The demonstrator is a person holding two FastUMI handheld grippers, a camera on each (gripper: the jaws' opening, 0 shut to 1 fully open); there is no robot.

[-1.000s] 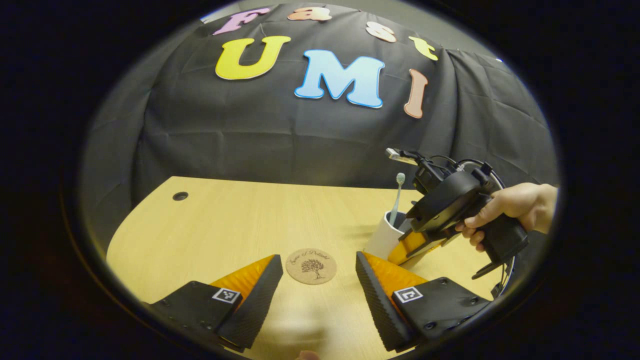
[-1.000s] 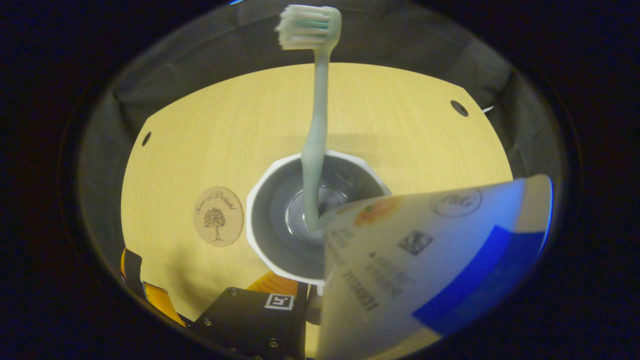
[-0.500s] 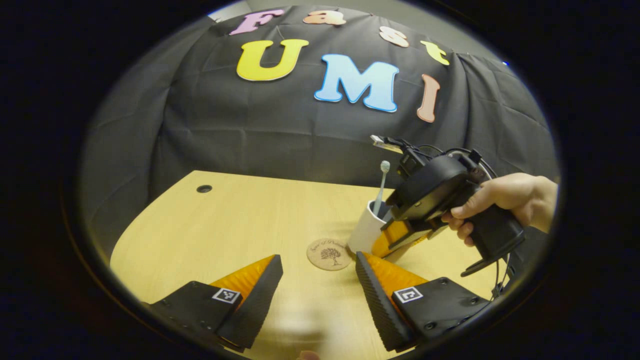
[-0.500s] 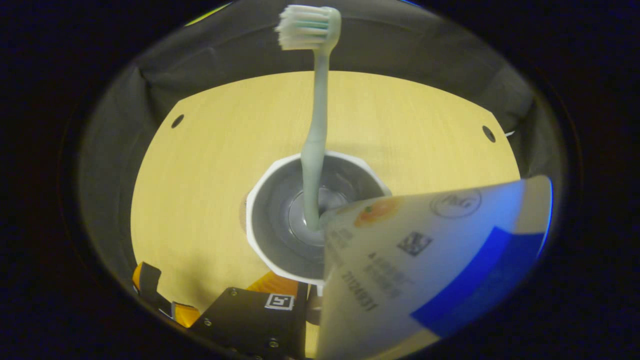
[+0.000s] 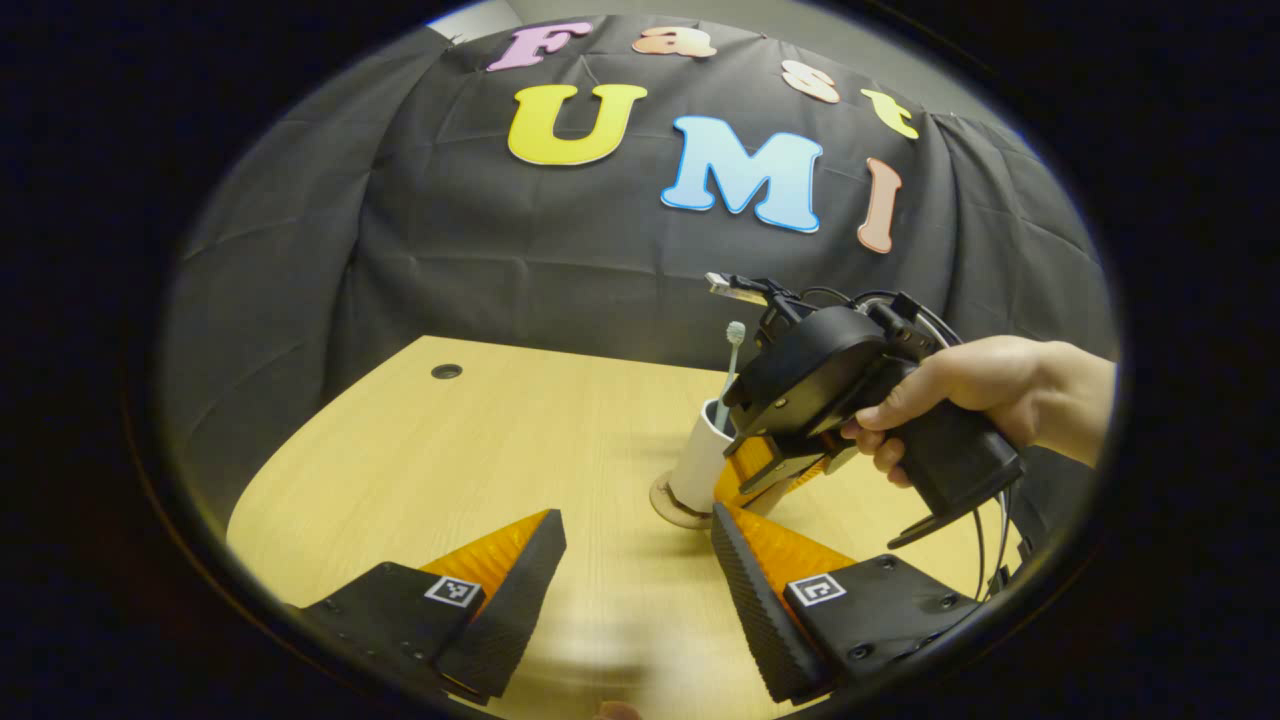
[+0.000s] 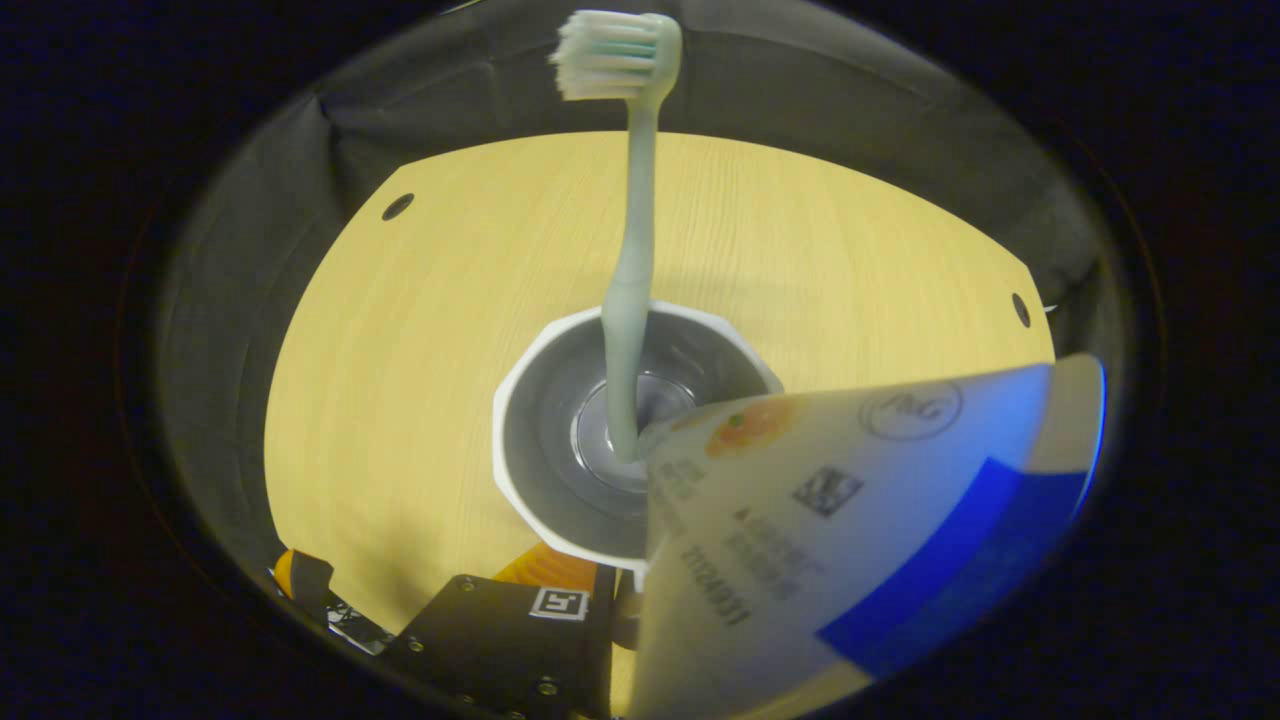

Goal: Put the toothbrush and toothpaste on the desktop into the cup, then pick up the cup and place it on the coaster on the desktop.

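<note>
While held over the coaster (image 5: 672,512), the cup (image 5: 700,467) sits between the right gripper's (image 5: 770,470) fingers.

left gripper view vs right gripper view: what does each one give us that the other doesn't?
Left gripper view adds: the coaster under the cup, the hand holding the right tongs at the cup's side, and the left tongs open with nothing in them. Whether the cup touches the coaster is unclear.
Right gripper view adds: the cup's inside, the toothbrush handle reaching its bottom, and the toothpaste leaning out over the rim.
Both: cup, toothbrush standing in it, wooden table.
</note>
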